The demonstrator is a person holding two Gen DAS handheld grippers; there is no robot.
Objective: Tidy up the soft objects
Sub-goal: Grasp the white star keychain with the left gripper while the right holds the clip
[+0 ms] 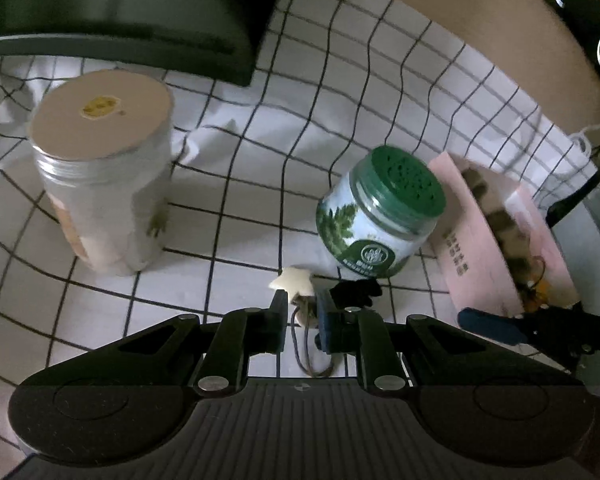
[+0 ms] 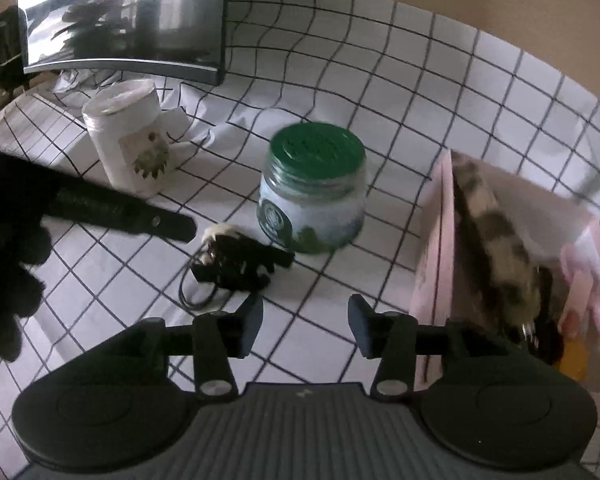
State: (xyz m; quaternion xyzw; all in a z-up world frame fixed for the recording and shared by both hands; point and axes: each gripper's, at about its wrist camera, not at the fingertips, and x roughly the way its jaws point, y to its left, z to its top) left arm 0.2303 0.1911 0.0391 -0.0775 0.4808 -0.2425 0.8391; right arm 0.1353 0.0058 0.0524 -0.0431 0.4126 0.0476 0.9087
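Checked cloth (image 2: 420, 80) spreading across whole frame. Pink box (image 2: 432, 248) sitting at right, already holding a mottled soft piece (image 2: 496, 232). White jar (image 1: 100, 172) standing upper left, green-lidded jar (image 1: 380, 216) at centre. Small black-and-white soft toy (image 1: 300, 284) lying lower centre, still outside box. Left gripper (image 1: 304, 308) closing on toy, grip unconfirmed. Right gripper (image 2: 306, 326) hanging apart, holding nothing.

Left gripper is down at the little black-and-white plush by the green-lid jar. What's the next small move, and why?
Probably close the left gripper on the plush toy. Its fingers already straddle the toy's cream end on the checked cloth, with a gap showing, and the pink box that already holds soft items sits open just right of the green-lid jar.
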